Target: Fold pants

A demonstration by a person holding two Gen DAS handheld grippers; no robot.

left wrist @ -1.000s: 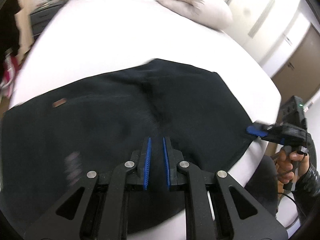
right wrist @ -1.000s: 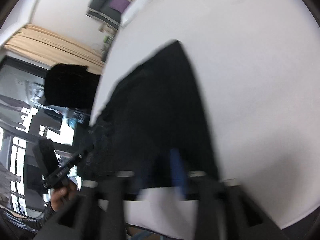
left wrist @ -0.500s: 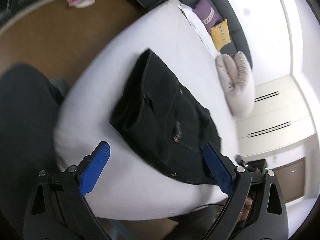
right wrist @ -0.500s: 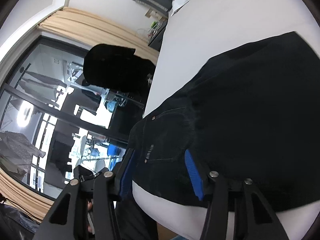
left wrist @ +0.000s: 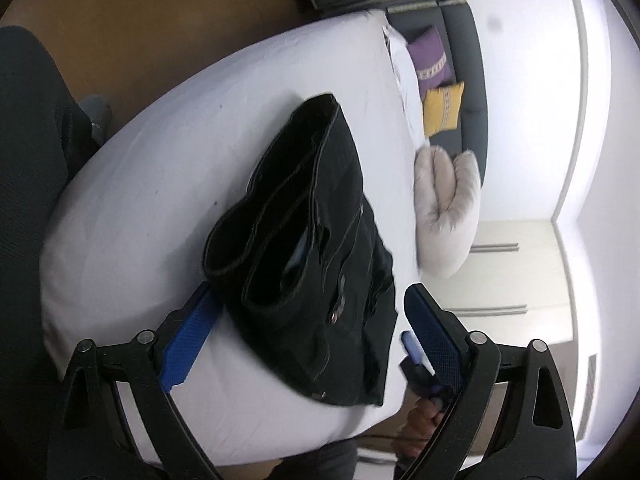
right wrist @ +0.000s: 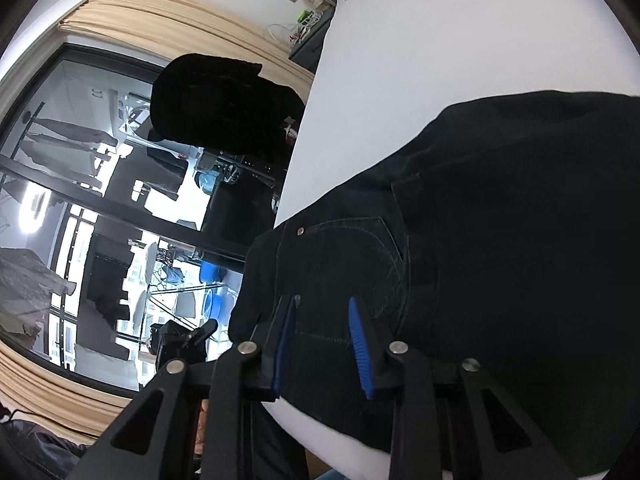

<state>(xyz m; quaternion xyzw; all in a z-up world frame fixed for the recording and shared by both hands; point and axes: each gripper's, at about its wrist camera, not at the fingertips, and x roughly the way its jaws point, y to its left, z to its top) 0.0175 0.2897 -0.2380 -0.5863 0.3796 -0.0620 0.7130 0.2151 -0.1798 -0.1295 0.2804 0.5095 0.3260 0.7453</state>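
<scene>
The black pants (left wrist: 316,248) lie folded in a thick bundle on the white bed (left wrist: 168,184). My left gripper (left wrist: 312,332) is open wide and empty, its blue pads on either side of the bundle's near end. In the right wrist view the pants (right wrist: 480,240) fill the right half, pocket stitching and a rivet showing. My right gripper (right wrist: 322,340) is open with a moderate gap, just above the pants' near edge, gripping nothing. The right gripper's blue tip (left wrist: 414,350) also shows in the left wrist view, at the bed's edge.
A beige rolled pillow (left wrist: 448,204) lies on the bed beyond the pants. Purple and yellow cushions (left wrist: 436,84) sit on a dark sofa. A wardrobe (left wrist: 516,280) stands on the right. A window with beige curtains (right wrist: 100,200) is left in the right wrist view.
My left gripper let go of the pants, opened wide and drew back, then came close to the bundle's end. My right gripper opened and moved in over the pants' edge.
</scene>
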